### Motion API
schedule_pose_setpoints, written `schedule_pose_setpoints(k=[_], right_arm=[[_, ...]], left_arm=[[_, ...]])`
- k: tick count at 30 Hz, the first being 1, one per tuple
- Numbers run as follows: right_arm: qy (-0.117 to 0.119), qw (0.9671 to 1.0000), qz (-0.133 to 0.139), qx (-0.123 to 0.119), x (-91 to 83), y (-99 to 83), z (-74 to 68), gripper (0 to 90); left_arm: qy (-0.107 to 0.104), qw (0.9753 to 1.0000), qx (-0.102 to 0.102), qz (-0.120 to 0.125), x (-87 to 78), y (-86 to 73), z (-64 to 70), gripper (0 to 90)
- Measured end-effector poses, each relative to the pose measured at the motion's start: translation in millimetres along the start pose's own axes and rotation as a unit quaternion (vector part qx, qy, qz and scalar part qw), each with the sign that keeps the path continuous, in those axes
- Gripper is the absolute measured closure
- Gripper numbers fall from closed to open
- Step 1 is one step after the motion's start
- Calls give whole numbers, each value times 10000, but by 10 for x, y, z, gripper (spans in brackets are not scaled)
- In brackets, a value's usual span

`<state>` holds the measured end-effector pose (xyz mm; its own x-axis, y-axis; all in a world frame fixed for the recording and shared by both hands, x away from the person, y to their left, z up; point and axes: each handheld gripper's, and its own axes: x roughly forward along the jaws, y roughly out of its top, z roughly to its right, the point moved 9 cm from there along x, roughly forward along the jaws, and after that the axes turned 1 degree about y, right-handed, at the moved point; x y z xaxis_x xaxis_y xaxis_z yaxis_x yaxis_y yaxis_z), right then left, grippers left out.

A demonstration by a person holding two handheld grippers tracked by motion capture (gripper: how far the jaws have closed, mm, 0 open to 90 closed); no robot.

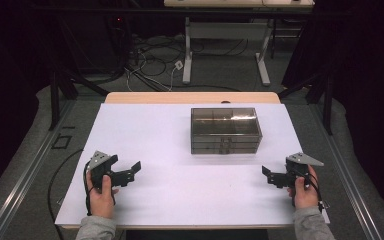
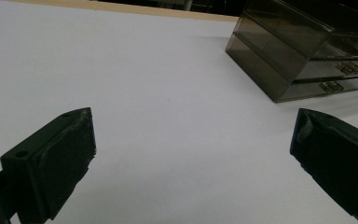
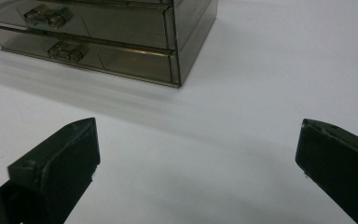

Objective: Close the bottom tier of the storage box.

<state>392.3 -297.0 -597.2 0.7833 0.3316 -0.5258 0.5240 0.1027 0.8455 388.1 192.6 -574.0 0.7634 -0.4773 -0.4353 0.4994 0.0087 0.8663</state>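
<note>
Worktop: a white sheet is seen laid over a pale wooden top, whose far edge shows as a strip beyond the sheet.
Drawer box: a smoky, see-through box is set on the far half of the worktop, a little right of centre, with stacked drawers facing the person; small clear handles are seen on two drawer fronts in the right gripper view.
Left gripper: held low at the near left of the worktop, well apart from the box; its jaws are spread wide, nothing is held between them, and bare white sheet is seen in the gap in the left gripper view.
Right gripper: held at the near right, pointed inward; its jaws are likewise wide apart and empty, and the box's near right corner is seen ahead of them.
Hands: the left hand and right hand are each wrapped round a gripper, grey sleeves showing at the bottom edge.
Floor beyond: cables and white table legs are seen.
</note>
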Motion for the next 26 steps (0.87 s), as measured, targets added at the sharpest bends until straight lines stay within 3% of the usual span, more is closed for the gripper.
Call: schedule_pose_setpoints(k=[18,26], right_arm=[[44,9998,-143,-160,44,-52,-37,0],[109,9997,-183,-89,37,-79,-33,0]], left_arm=[[0,10000,-6,-45,23,-24,-4,7],[10,10000,-6,-87,39,-27,-10,7]])
